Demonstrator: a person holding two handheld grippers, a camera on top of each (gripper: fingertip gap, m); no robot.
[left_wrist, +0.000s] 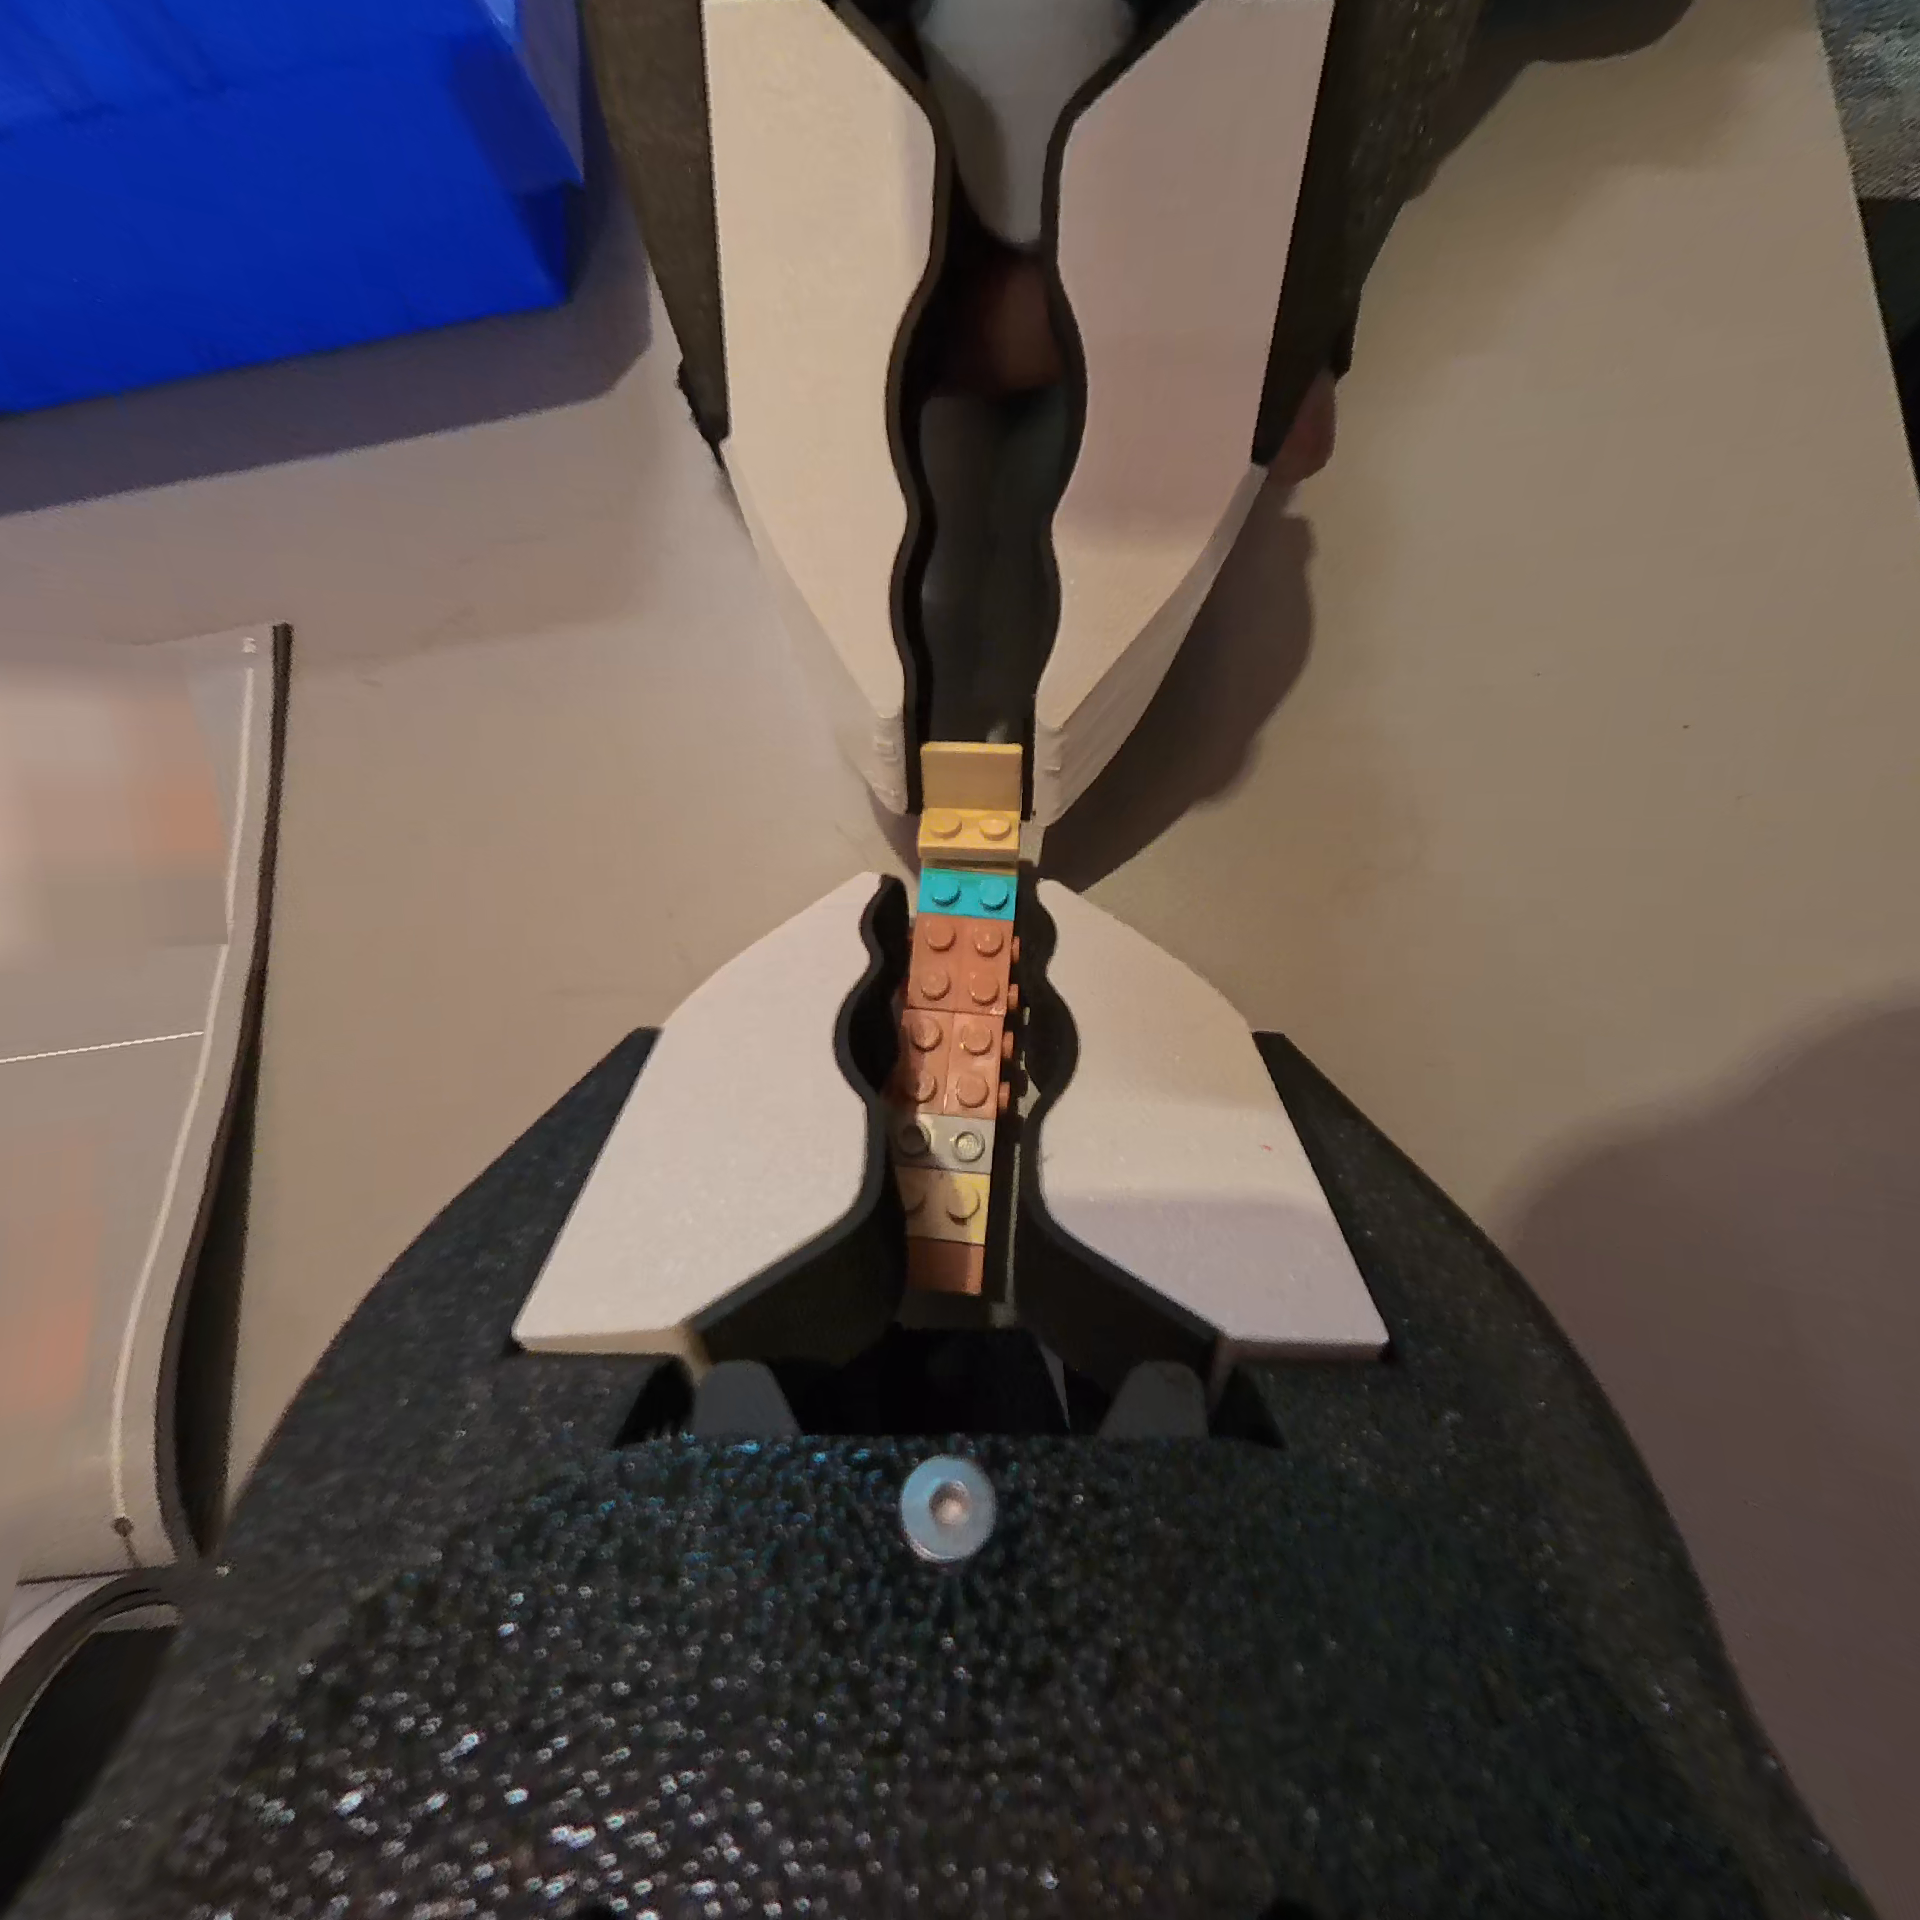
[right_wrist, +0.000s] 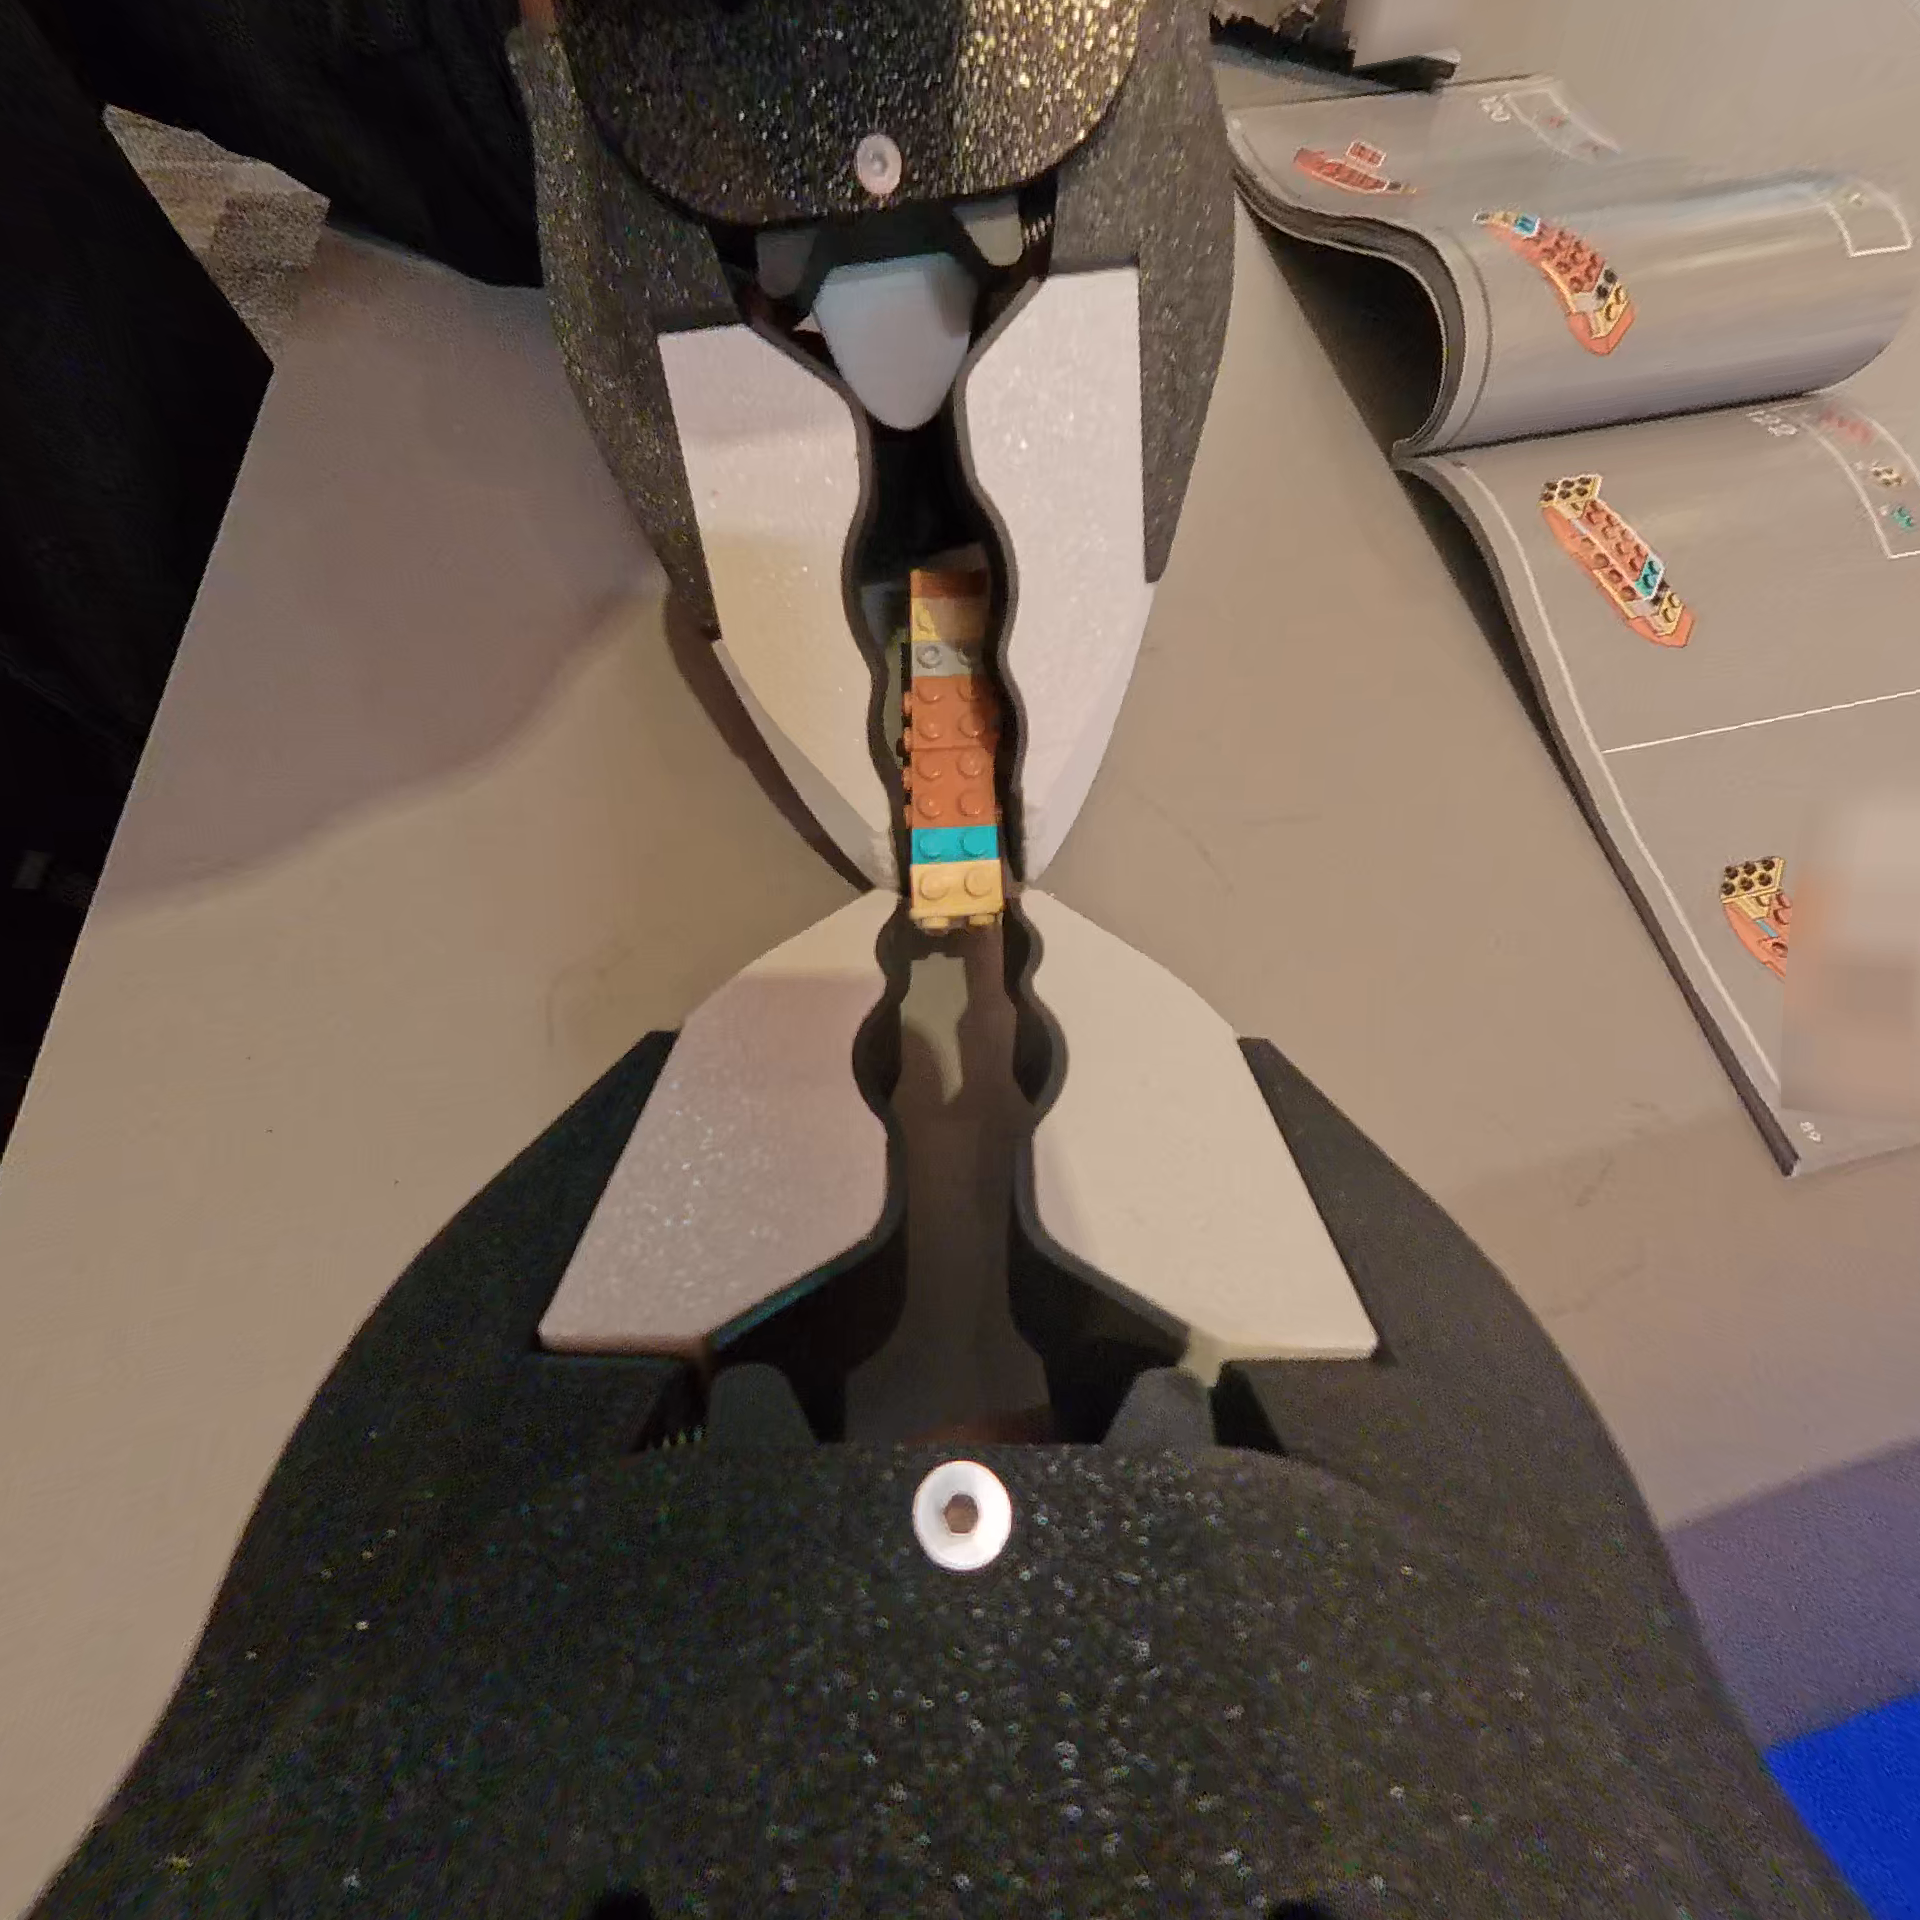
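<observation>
My left gripper (left_wrist: 961, 896) is shut on a narrow brick assembly (left_wrist: 956, 1049) of brown, teal, grey and tan bricks, which lies lengthwise between its fingers. My right gripper (left_wrist: 971, 805) comes in from the top of the left wrist view, tip to tip with the left. It is shut on a small tan brick (left_wrist: 971, 800) that sits against the assembly's teal end. In the right wrist view my right gripper (right_wrist: 956, 916) pinches the tan brick (right_wrist: 954, 891) at its fingertips. There the left gripper (right_wrist: 956, 868) holds the assembly (right_wrist: 951, 748) from above.
Both grippers hover over a beige table (left_wrist: 1558, 727). A blue bin (left_wrist: 260, 187) stands at the far left. An open building booklet (right_wrist: 1662, 623) lies to the right in the right wrist view, and its edge (left_wrist: 125, 1039) shows at the left of the left wrist view. Less than 4 cm separates the two grippers' tips.
</observation>
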